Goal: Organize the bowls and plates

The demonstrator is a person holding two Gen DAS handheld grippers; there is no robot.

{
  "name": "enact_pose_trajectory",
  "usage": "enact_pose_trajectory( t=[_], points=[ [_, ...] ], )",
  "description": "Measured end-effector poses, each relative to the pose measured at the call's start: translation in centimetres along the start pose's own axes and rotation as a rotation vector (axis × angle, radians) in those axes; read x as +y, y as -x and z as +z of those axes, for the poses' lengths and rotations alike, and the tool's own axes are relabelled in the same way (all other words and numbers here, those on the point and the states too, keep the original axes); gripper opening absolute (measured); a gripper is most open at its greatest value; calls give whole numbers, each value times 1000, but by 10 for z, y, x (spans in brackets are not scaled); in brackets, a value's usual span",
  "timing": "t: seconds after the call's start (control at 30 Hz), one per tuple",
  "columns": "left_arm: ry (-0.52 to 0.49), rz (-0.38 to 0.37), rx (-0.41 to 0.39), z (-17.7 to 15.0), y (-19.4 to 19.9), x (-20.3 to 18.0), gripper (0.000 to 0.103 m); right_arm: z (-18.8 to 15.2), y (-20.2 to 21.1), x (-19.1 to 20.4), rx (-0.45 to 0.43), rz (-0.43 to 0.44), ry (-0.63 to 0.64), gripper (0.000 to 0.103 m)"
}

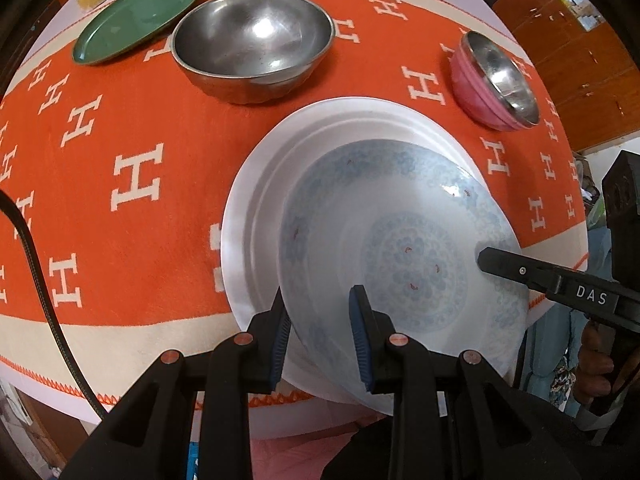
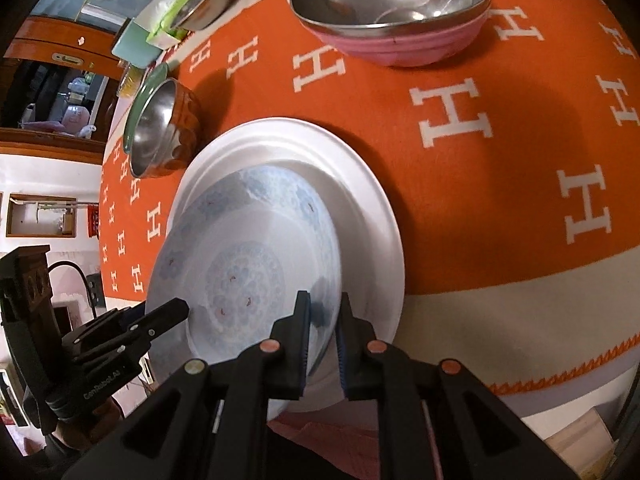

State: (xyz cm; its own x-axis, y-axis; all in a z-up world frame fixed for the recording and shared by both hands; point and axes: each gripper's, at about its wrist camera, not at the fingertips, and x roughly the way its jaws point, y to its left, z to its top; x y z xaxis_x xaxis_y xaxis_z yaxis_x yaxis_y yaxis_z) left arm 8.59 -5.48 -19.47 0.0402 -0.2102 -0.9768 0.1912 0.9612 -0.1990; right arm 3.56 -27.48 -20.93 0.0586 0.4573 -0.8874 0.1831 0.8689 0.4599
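Note:
A blue-patterned plate point(image 1: 400, 248) lies tilted on a larger white plate point(image 1: 256, 200) near the table's front edge. My left gripper point(image 1: 320, 320) straddles the patterned plate's near-left rim with its jaws apart. My right gripper point(image 2: 324, 328) is shut on the same plate point(image 2: 248, 264) at its opposite rim; its finger also shows in the left wrist view point(image 1: 516, 268). The left gripper shows at lower left of the right wrist view point(image 2: 168, 314). The white plate point(image 2: 360, 184) lies underneath.
A large steel bowl point(image 1: 252, 44), a green plate point(image 1: 136, 16) and a pink bowl with steel lining point(image 1: 496, 80) stand farther back on the orange H-patterned cloth point(image 1: 132, 120). Jars and containers point(image 2: 192, 4) crowd the far edge. A wooden cabinet point(image 1: 580, 60) stands beyond.

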Motion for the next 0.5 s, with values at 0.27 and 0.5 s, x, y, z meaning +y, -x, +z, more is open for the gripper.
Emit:
enact_pose_trajectory(
  t=[0.27,0.5],
  points=[
    [46,27,15,5,-12,-1,26,9,-14,1,68,-5,40,15],
    [79,64,47,7,-26,-4,26,16,-23,7,116,-44,107,16]
  ],
)
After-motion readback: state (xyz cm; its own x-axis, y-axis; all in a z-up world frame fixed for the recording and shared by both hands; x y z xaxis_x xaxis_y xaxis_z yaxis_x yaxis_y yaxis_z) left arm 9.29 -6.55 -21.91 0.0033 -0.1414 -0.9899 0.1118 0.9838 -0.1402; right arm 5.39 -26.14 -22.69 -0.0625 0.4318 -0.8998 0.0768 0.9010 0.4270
